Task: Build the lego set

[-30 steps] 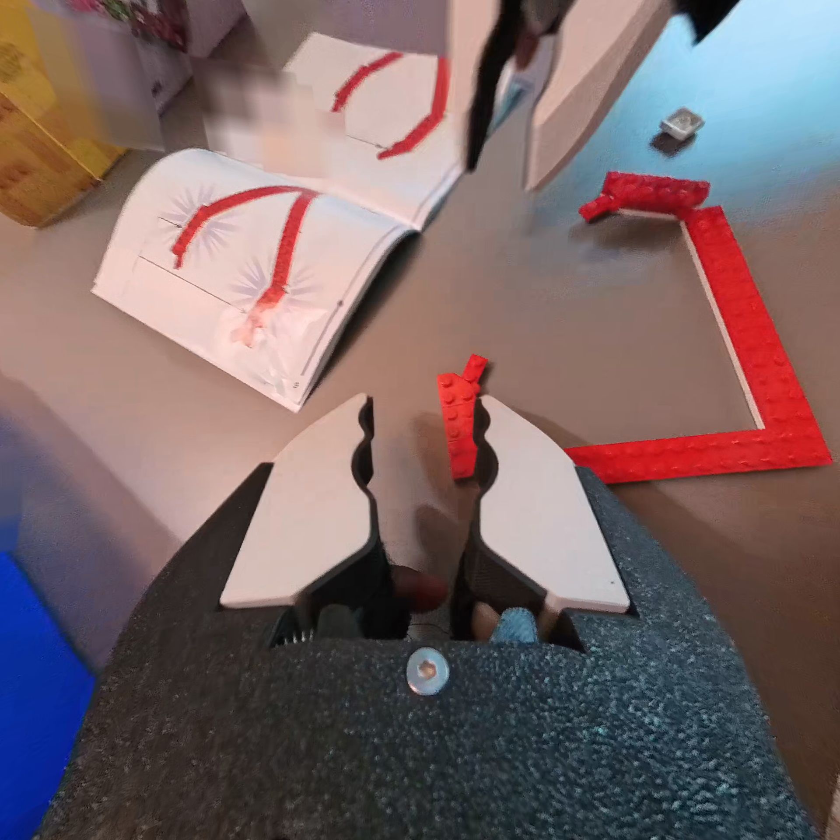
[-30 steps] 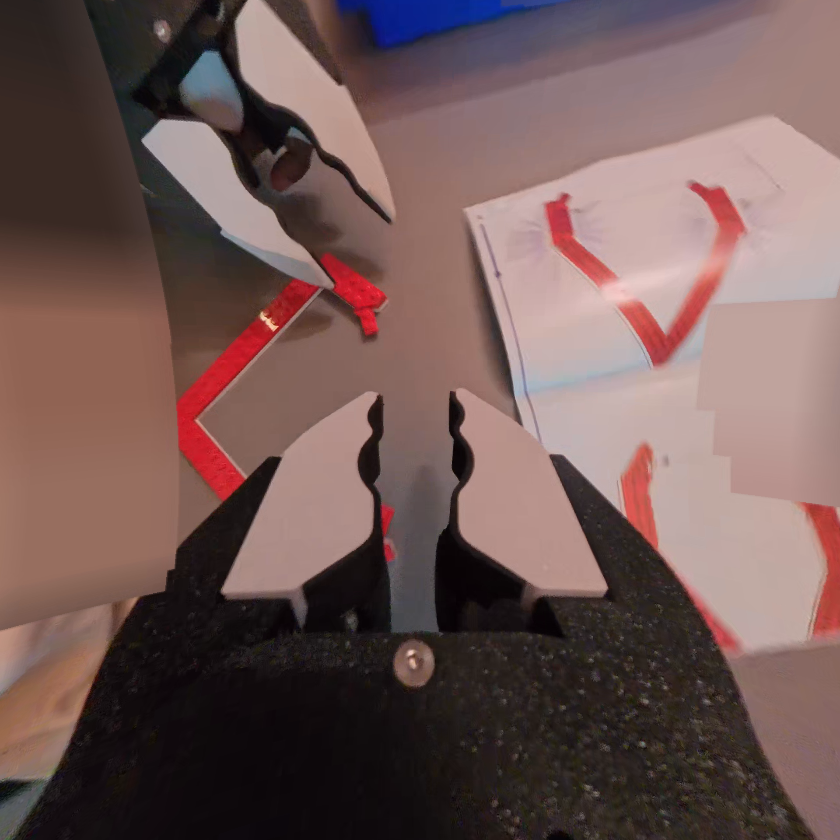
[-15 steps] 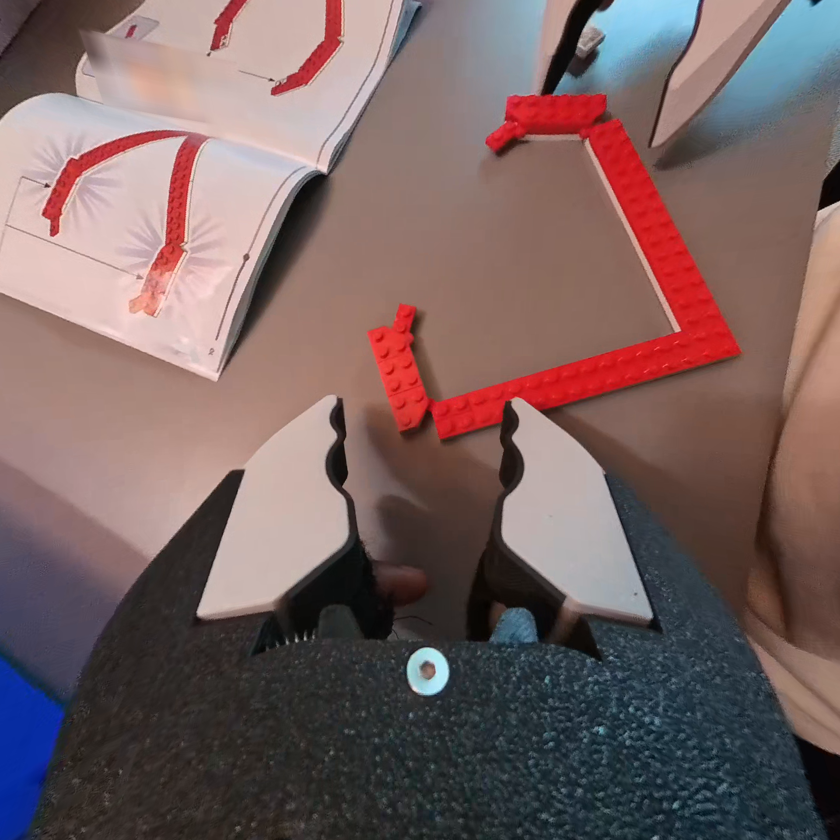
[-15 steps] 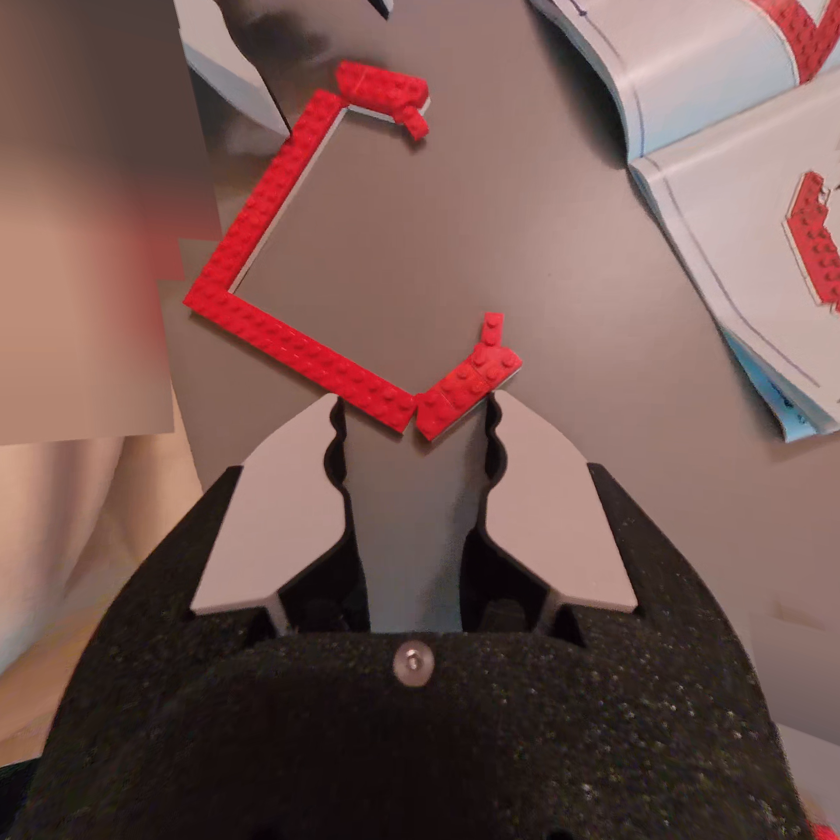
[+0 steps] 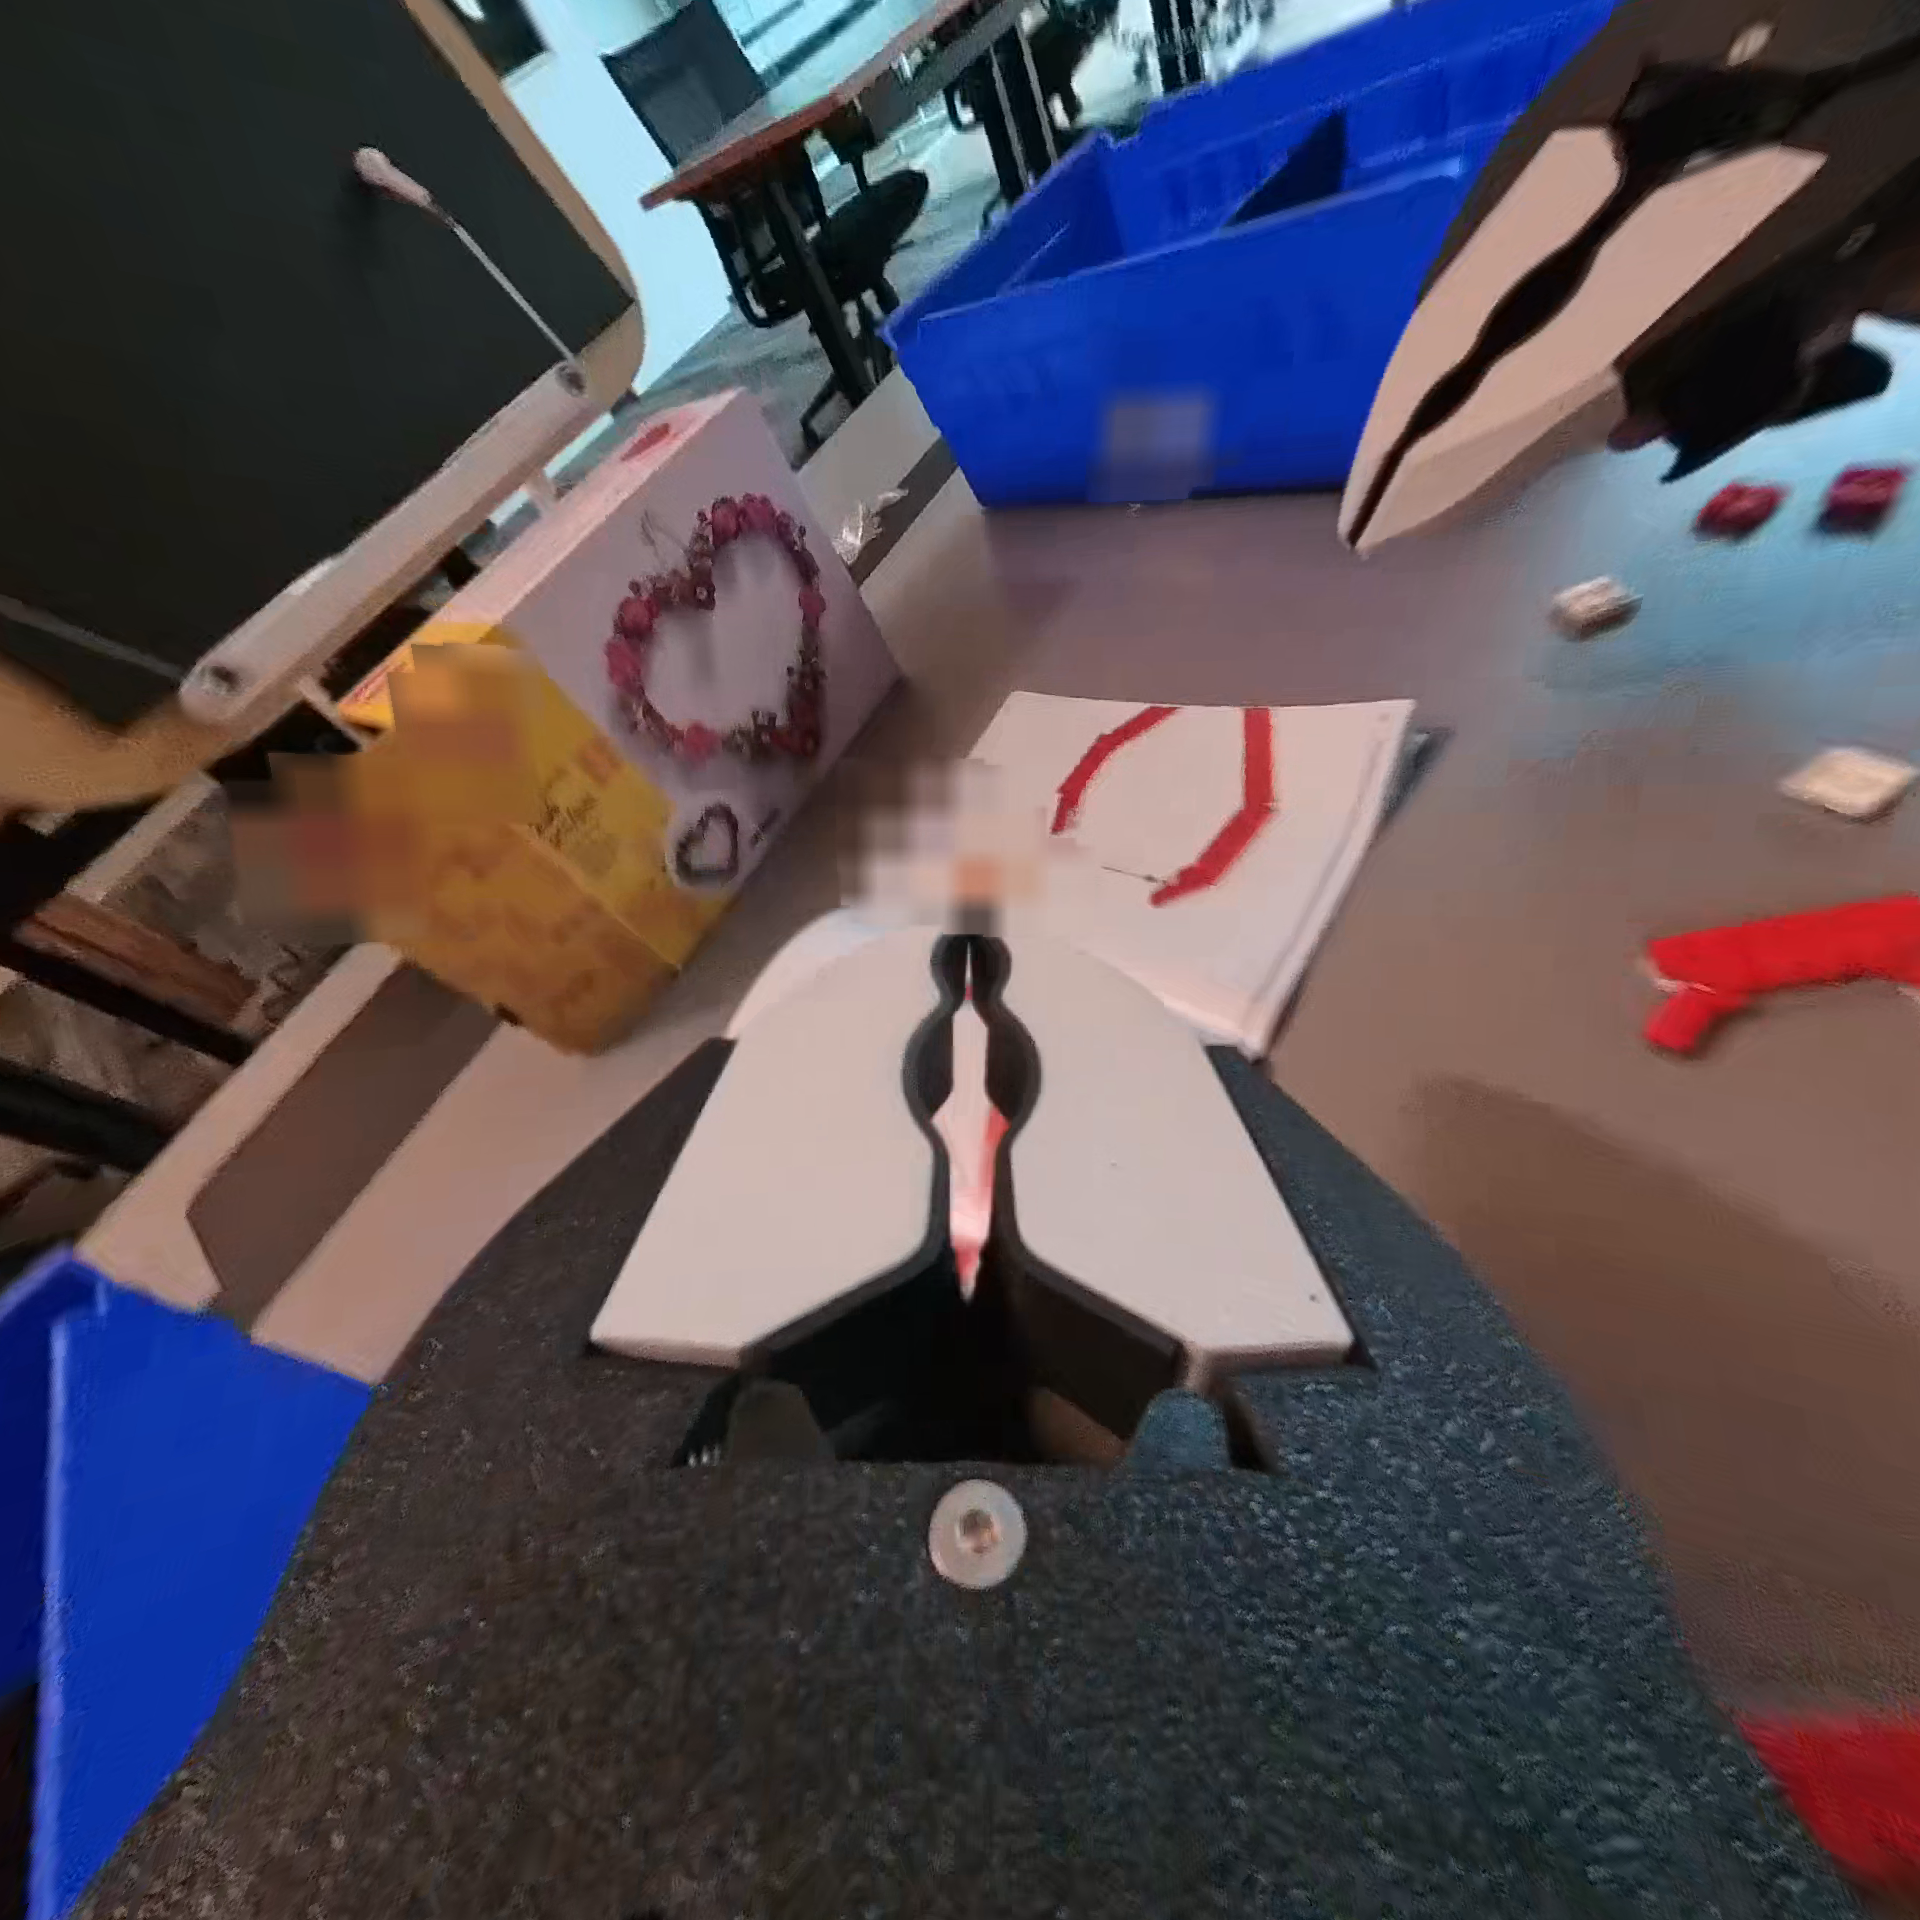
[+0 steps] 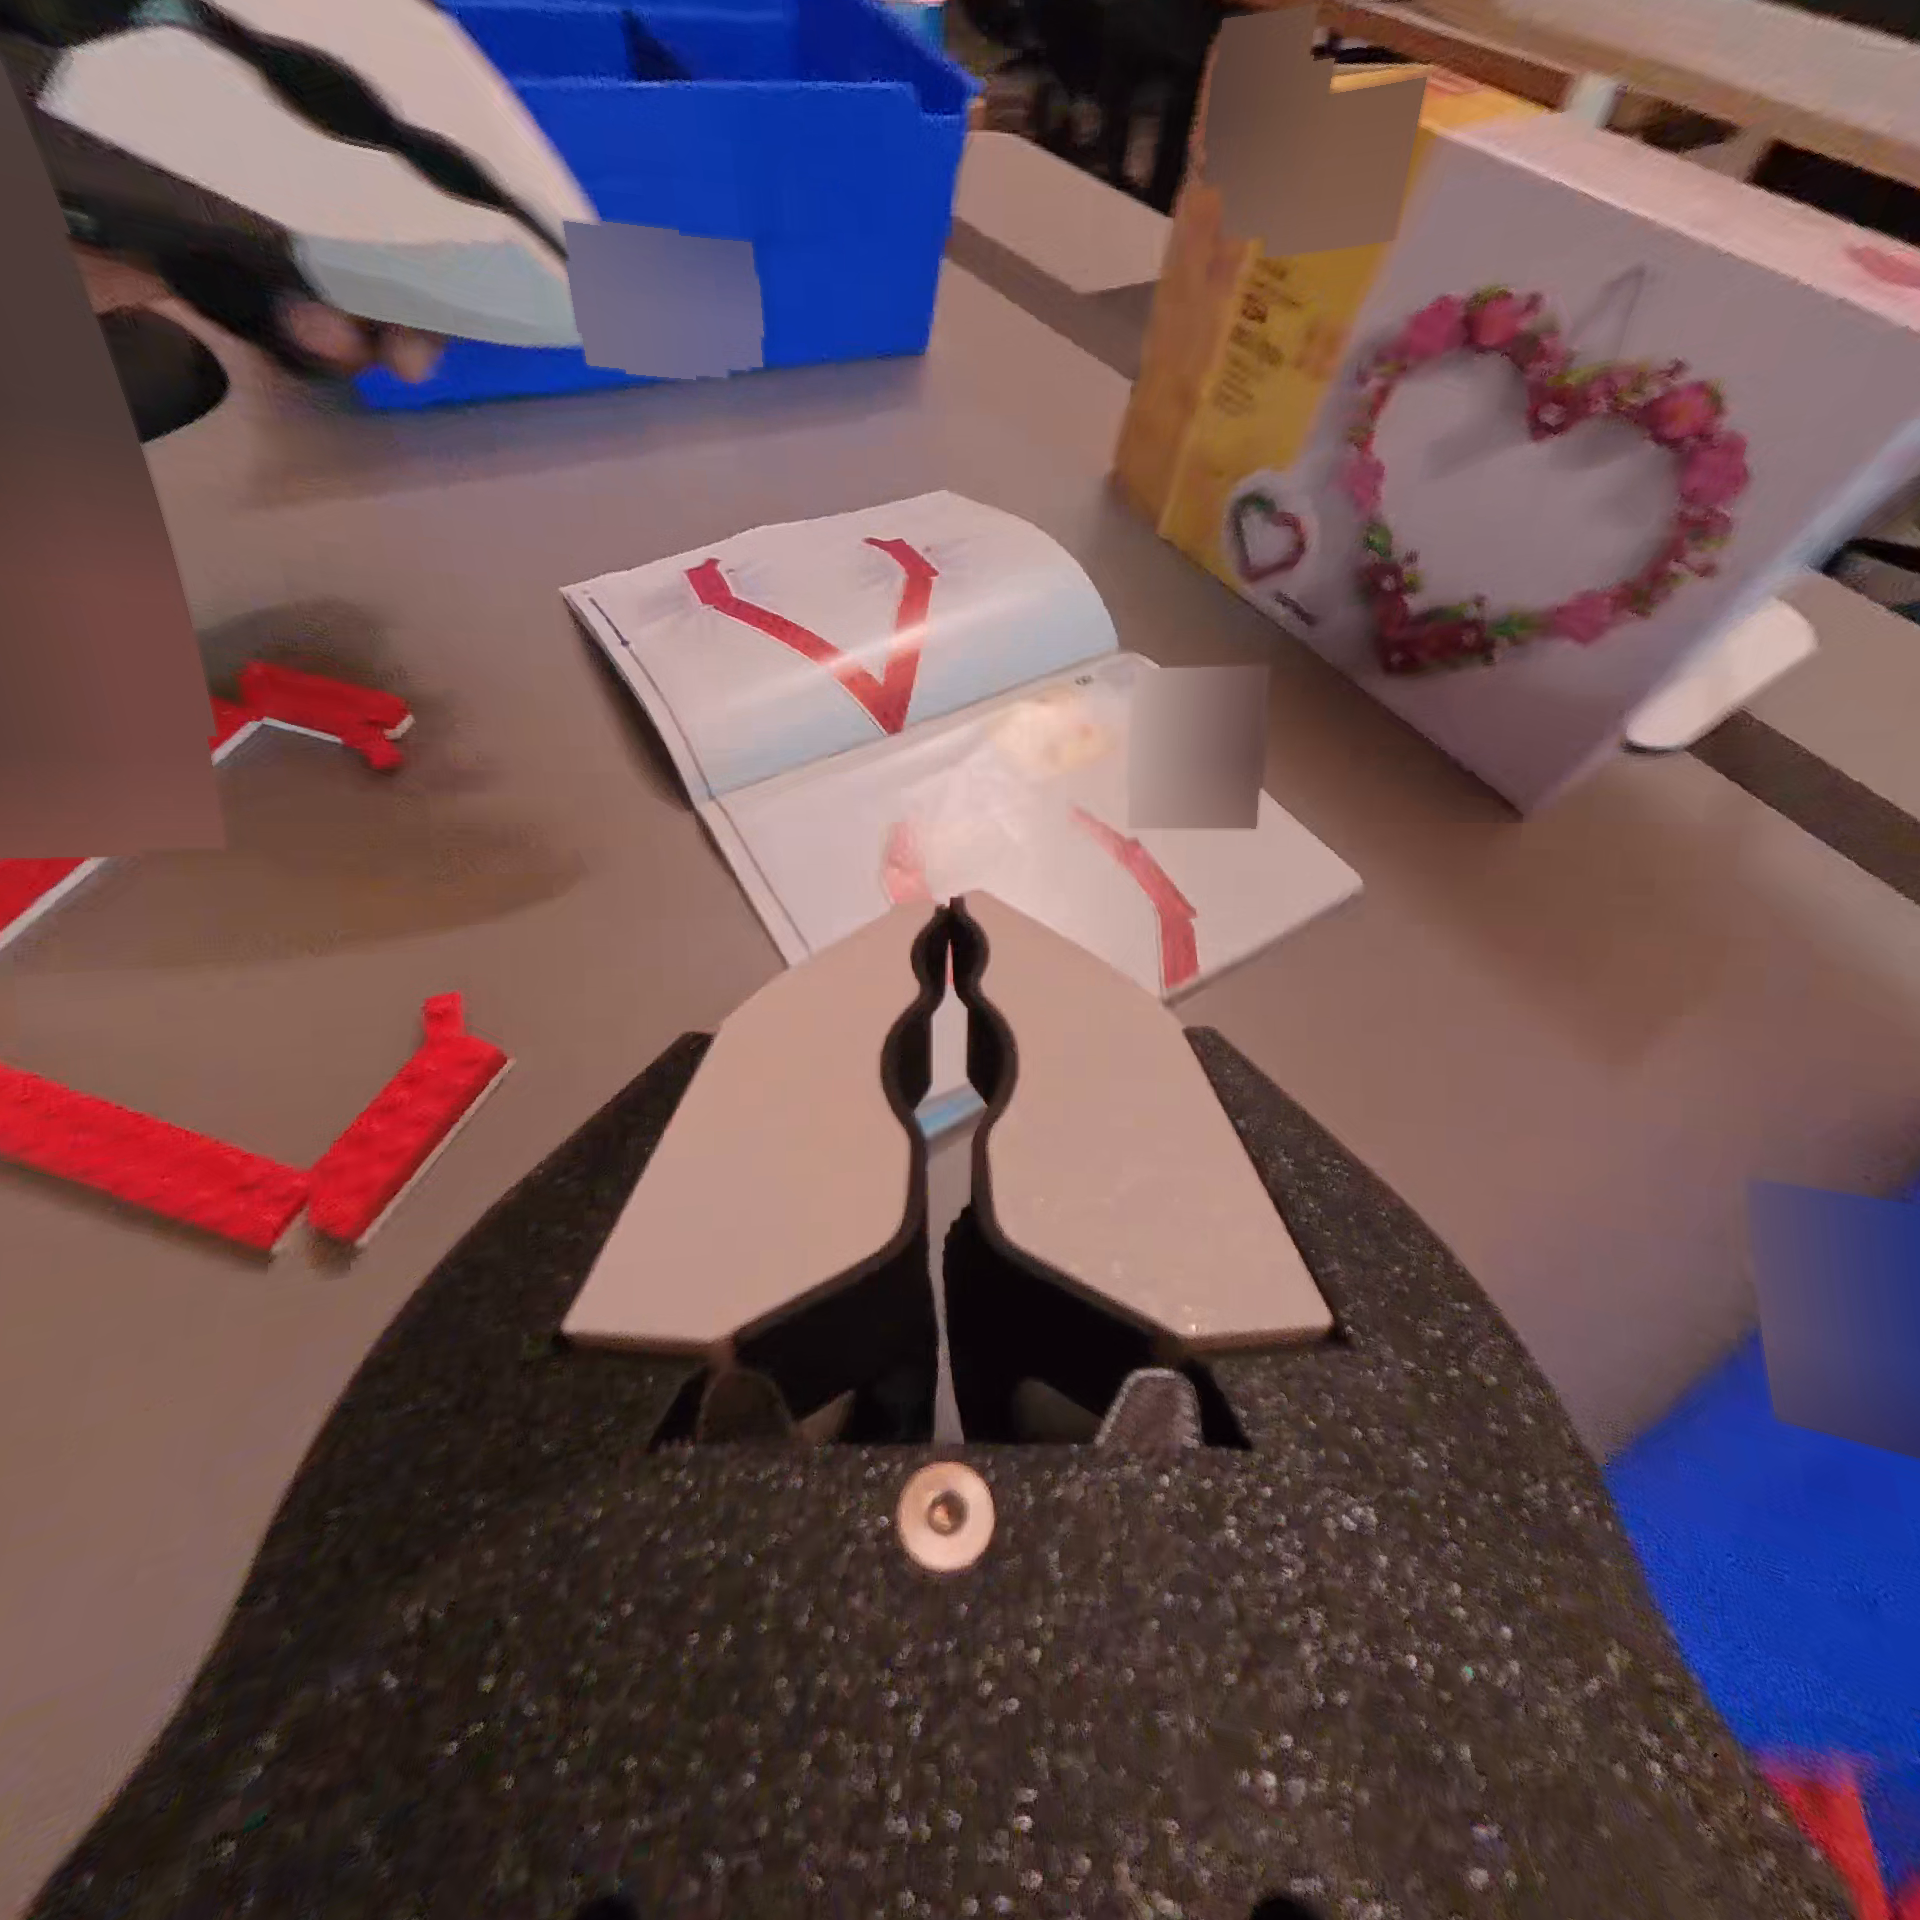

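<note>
The red Lego frame [image 6: 156, 1164] lies flat on the grey table at the left of the right wrist view, with one angled end [image 6: 405, 1122] near and another [image 6: 312, 707] farther off. A part of the frame [image 5: 1787, 966] shows at the right of the left wrist view. My left gripper [image 5: 971, 940] is shut and empty, held above the open instruction booklet [image 5: 1195, 831]. My right gripper [image 6: 954, 909] is shut and empty, with its tips over the booklet's [image 6: 883, 675] near page. Each gripper also shows in the other's view, the right one [image 5: 1558, 343] and the left one [image 6: 312, 208].
The Lego set box [image 5: 727, 644] [image 6: 1507, 468] stands behind the booklet. A blue bin [image 5: 1195, 343] [image 6: 727, 156] sits at the back of the table, and another blue bin [image 5: 104, 1558] is close by. Small white tiles [image 5: 1590, 608] and dark red pieces [image 5: 1735, 509] lie loose. There is about 15 cm between the tips of the two grippers.
Both grippers have closed from open. Both have lifted away from the red frame and tilted up, so they now look level across the table towards the booklet and box.
</note>
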The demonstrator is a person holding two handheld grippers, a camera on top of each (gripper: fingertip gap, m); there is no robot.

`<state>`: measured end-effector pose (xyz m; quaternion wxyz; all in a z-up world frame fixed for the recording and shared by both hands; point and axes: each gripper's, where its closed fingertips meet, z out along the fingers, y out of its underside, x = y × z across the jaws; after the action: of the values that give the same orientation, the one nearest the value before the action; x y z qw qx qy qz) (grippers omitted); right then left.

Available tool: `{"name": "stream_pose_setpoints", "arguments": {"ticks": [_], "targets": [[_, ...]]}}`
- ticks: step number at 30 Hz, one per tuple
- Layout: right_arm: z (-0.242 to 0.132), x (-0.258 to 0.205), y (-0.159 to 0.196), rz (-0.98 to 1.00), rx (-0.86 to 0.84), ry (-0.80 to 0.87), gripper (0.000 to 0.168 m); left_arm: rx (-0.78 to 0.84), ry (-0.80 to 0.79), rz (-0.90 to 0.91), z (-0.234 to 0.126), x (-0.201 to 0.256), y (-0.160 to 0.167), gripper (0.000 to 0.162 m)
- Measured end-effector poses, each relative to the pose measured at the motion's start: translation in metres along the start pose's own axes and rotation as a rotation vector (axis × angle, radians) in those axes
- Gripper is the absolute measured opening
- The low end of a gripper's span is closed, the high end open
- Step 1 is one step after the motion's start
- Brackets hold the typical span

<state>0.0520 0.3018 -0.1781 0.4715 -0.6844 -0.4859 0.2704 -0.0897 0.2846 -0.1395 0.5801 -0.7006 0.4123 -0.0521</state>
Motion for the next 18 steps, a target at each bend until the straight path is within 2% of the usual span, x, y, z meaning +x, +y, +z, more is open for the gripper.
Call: {"name": "stream_pose_setpoints", "arguments": {"ticks": [2, 4, 8, 9, 13, 18], "targets": [[0.021, 0.005, 0.001, -0.036, -0.052, -0.038, 0.000, -0.079, -0.006, 0.091, 0.031, -0.004, 0.006, 0.000], [0.042, 0.009, 0.013, -0.098, -0.182, -0.058, 0.000, -0.257, 0.112, 0.165, 0.052, 0.015, 0.033, 0.001], [0.069, 0.007, 0.048, -0.109, -0.378, -0.106, 0.000, -0.417, 0.189, 0.194, 0.064, 0.037, 0.087, 0.001], [0.070, 0.005, 0.049, -0.087, -0.362, -0.104, 0.000, -0.363, 0.172, 0.174, 0.064, 0.037, 0.084, 0.000], [0.067, 0.003, 0.051, -0.129, -0.262, -0.086, 0.000, -0.334, 0.195, 0.061, 0.062, 0.038, 0.086, 0.000], [0.066, 0.003, 0.051, -0.167, -0.258, -0.065, 0.000, -0.309, 0.225, -0.054, 0.062, 0.038, 0.087, 0.000]]}}
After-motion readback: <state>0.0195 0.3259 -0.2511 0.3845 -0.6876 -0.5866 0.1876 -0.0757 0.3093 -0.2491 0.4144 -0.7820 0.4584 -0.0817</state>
